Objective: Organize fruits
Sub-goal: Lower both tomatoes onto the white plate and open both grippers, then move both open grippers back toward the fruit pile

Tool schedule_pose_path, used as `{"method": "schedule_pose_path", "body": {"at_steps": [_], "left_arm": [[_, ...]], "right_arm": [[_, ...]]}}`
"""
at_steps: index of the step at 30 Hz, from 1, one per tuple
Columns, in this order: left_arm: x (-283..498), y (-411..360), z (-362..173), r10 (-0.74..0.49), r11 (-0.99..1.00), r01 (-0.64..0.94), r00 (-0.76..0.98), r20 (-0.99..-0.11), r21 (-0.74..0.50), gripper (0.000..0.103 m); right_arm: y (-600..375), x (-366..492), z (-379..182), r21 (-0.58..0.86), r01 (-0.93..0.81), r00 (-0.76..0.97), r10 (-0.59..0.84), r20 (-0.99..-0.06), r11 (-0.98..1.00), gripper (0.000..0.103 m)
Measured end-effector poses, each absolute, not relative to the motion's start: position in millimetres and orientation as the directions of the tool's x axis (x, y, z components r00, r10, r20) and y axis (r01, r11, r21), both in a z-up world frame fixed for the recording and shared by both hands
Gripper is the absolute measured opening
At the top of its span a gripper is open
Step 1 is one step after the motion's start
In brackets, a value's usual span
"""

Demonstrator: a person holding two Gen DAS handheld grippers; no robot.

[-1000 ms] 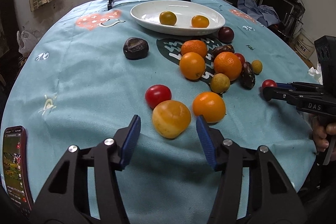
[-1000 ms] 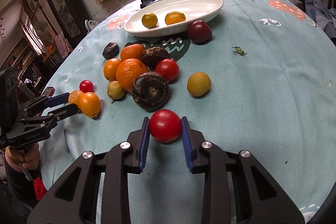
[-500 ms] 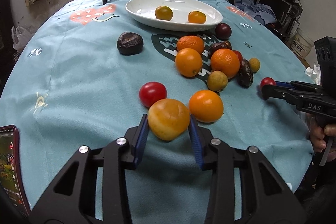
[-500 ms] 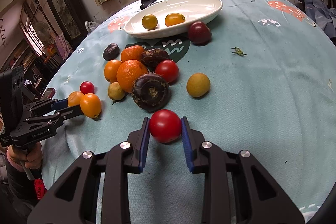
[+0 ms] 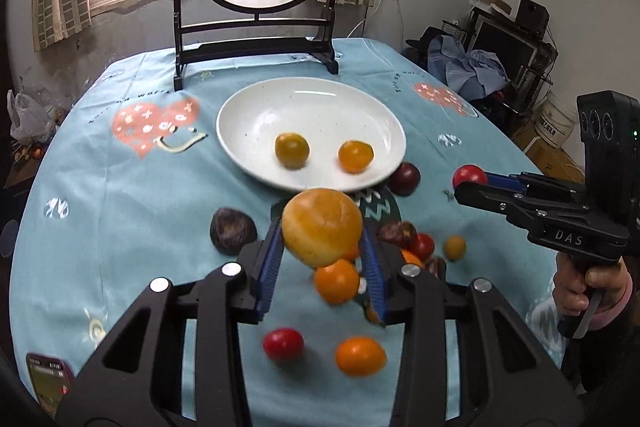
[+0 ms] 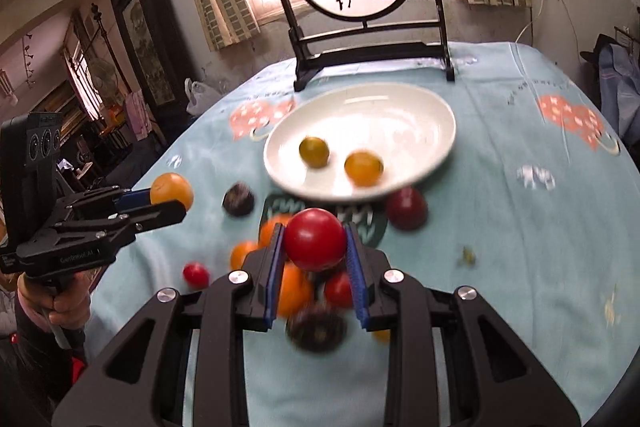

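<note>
both grippers have risen off the table: left gripper (image 5: 322, 261) clamps one yellow-orange fruit (image 5: 322, 231), right gripper (image 6: 314, 265) clamps one red tomato (image 6: 315, 239), near the white plate (image 5: 248, 107) holding two fruits.

The left black two-finger tongs with blue pads (image 5: 322, 263) are clamped on a yellow-orange round fruit (image 5: 322, 231), lifted clear of the desk. The right black blue-padded tongs (image 6: 315, 261) pinch a red round tomato (image 6: 315, 239), likewise raised. A bare hand (image 5: 588, 289) grips the right handle, and another hand (image 6: 56, 297) grips the left.
</note>
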State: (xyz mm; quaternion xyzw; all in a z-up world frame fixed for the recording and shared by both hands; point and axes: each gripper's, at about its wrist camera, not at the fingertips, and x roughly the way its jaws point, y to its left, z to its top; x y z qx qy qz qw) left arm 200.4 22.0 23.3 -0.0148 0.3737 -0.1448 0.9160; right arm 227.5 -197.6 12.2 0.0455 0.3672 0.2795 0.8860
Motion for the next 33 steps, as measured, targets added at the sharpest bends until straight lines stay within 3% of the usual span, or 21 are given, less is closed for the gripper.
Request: {"method": "schedule_pose_path", "body": {"at_steps": [12,23,25,26,27,29,33], "left_arm": [[366,23,1,-0.170,0.985,0.114,0.612,-0.772,-0.127,0.039],[402,31,-41,-0.127,0.992,0.054,0.531,-0.838,-0.116,0.040],[400,30,-38,-0.121,0.992,0.045,0.537,-0.835,-0.115,0.057],[396,31,-32,-0.104,0.994,0.038,0.560,-0.822,-0.100,0.073],[391,30,-26,-0.084,0.996,0.031,0.584,-0.807,-0.081,0.081],[376,30,-8,-0.054,0.998,0.026,0.630,-0.775,-0.048,0.088],[338,34,22,-0.090,0.995,0.038,0.670,-0.737,-0.087,0.097]], "right_arm": [[-175,374,-21,0.337,-0.322,0.512,0.462,-0.724,0.885,0.030],[-171,401,-47,0.327,-0.289,0.468,0.431,-0.772,0.900,0.032],[-174,398,-44,0.319,-0.271,0.470,0.414,-0.779,0.908,0.041],[-176,395,-40,0.328,-0.267,0.465,0.420,-0.780,0.906,0.043],[-179,391,-36,0.342,-0.267,0.466,0.431,-0.773,0.901,0.043],[-185,377,-22,0.348,-0.272,0.492,0.441,-0.751,0.897,0.043],[-193,333,5,0.332,-0.317,0.543,0.457,-0.705,0.889,0.053]]}}
